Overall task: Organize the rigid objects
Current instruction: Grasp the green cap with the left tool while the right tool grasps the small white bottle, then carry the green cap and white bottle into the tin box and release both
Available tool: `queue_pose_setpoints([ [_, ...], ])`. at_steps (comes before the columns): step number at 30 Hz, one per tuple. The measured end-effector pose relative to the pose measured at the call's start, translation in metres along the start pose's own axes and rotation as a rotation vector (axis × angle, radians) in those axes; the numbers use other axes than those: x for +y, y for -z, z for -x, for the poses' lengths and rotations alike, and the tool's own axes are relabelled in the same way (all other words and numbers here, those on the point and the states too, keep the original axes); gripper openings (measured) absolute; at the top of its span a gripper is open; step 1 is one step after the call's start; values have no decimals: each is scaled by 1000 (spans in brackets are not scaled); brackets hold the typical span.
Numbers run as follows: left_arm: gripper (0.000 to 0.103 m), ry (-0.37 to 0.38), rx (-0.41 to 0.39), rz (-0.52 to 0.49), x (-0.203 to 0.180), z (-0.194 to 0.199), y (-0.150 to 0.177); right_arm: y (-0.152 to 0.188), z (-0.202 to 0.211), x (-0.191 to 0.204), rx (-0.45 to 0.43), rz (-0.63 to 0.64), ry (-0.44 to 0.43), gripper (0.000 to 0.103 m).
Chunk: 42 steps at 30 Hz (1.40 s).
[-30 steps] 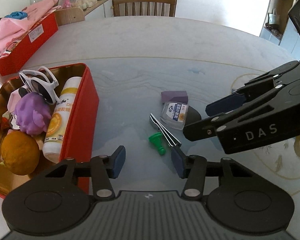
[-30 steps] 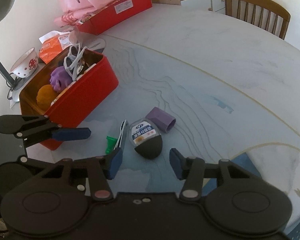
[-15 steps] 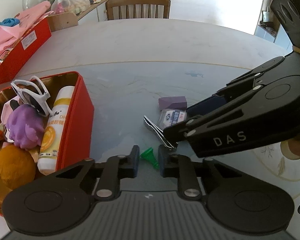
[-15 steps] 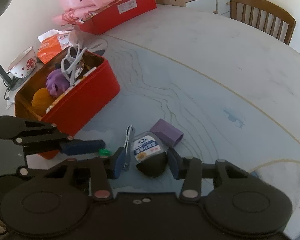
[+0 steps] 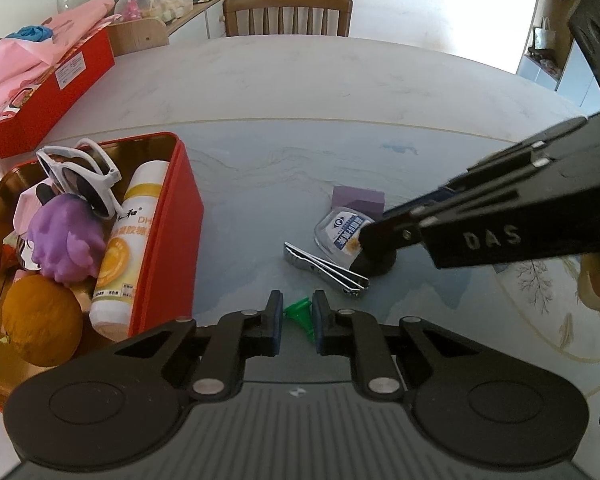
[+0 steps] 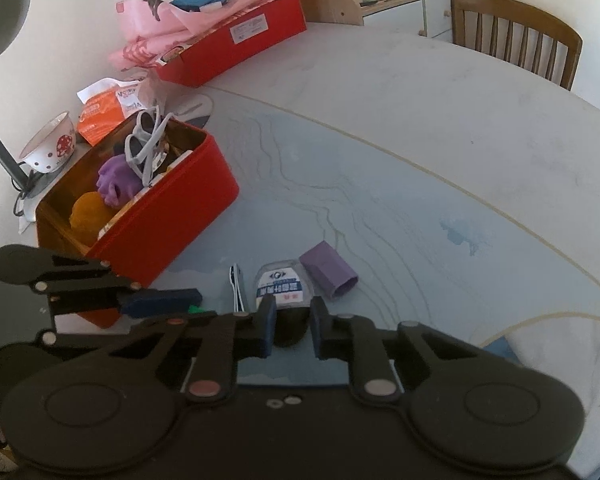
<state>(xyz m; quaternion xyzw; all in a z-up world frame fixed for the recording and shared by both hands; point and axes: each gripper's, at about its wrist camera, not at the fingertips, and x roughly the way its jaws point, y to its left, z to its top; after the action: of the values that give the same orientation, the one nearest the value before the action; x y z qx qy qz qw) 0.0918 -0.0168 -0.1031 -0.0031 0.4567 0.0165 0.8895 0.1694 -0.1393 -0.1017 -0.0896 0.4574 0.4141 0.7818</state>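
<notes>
Pickup step: left gripper (image 5: 294, 320) pinching green cone (image 5: 300, 312), right gripper (image 6: 292, 326) clamped on black-capped bottle (image 6: 282, 286); next, lift both w/o slipping to red tin (image 5: 180, 216).

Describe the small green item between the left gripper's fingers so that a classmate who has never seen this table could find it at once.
Start at the open red tin on the pale table; just to its right lies a cluster of small items. The green plastic piece is the one nearest the camera, between the left gripper fingers. Unlike the metal nail clipper and the labelled bottle beyond, it is bright green and cone-shaped.
</notes>
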Motion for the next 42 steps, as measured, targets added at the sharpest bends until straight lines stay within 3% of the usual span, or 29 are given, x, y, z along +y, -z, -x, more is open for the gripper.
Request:
queue_pose_setpoints([
  [3,15,-3,2,-3,-1,1,1,-4,-4,4,-3,8,19,27],
  [6,15,-3,2,3,0,2,4,-6,-8,8,-1,15,24,28],
  [9,15,-3,0,7,0,4,6,-6,-12,13,15,16,42,40],
  [12,15,-3,-1,11,1,5,8,-5,-17,19,27,28,69,43],
  [19,15,2,-2,11,3,5,9,-5,-22,33,19,93,127,38],
  [26,15,14,1,28,11,7,8,2,-15,33,3,84,126,37],
  [42,15,94,-69,90,46,57,-10,5,62,51,-105,-9,92,37],
])
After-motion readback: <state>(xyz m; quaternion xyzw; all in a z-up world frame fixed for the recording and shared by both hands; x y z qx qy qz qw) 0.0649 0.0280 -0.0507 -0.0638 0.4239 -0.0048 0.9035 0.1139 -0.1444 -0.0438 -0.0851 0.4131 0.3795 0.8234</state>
